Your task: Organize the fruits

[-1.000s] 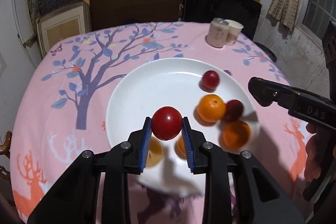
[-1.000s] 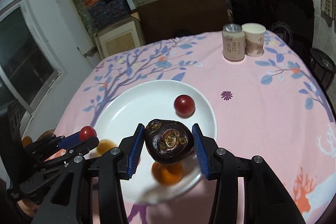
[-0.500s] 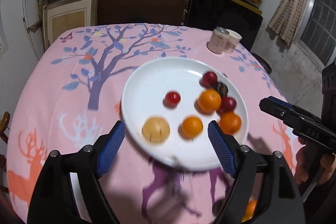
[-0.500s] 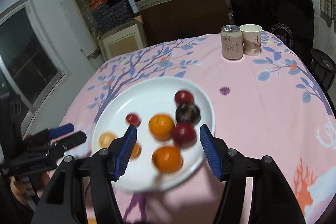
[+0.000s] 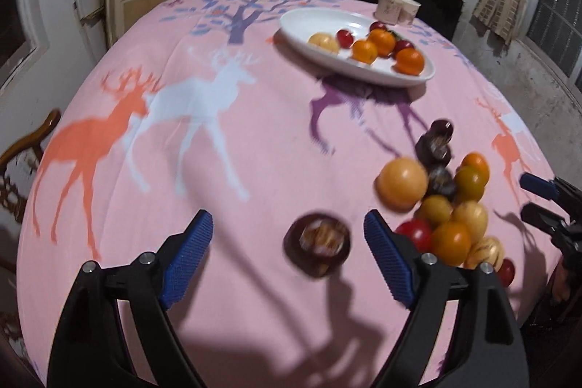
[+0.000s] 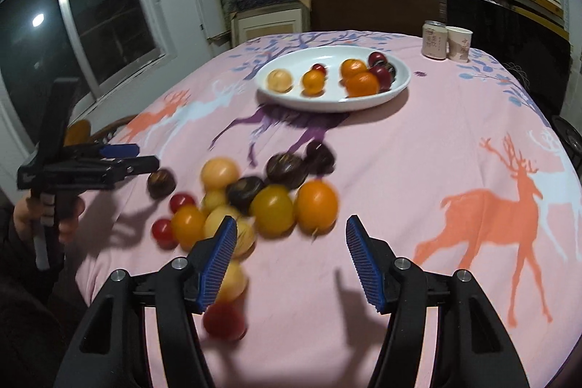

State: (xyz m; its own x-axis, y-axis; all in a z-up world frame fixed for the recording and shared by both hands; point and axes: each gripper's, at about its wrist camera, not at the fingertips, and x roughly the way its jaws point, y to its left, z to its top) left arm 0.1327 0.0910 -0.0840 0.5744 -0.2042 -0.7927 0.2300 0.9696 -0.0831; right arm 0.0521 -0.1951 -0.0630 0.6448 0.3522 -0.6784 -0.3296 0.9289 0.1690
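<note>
On desk (image 5: 254, 151), pink cloth with deer print: loose heap of fruit (image 6: 272, 210) at near side, white plate (image 6: 327, 104) farther back, well apart from heap.

Orientation: fruit all roundish, no clear long axis on any single piece. Heap as a whole stretched in a band from near edge toward plate. Lone dark fruit (image 5: 316, 250) with patterned face turned up.

Counts, right wrist view:
- plate: three orange, three red, one pale yellow, one dark; eight total.
- heap: four dark, three red, roughly eight orange-to-yellow; blur too heavy for firm figure.
- one can (image 6: 434, 40) and one paper cup (image 6: 459, 44), side by side behind plate.

Left claw (image 5: 285, 219): spread wide, jaws just been opening. Lone dark fruit lying on cloth in line with gap, clear of both blue pads. Nothing pinched.

Right claw (image 6: 290, 222): spread about halfway, jaws just been opening. Bare cloth only in gap; big orange fruit just ahead of it. Left pad overlapping pale fruit in picture, contact not determinable. Nothing pinched.
</note>
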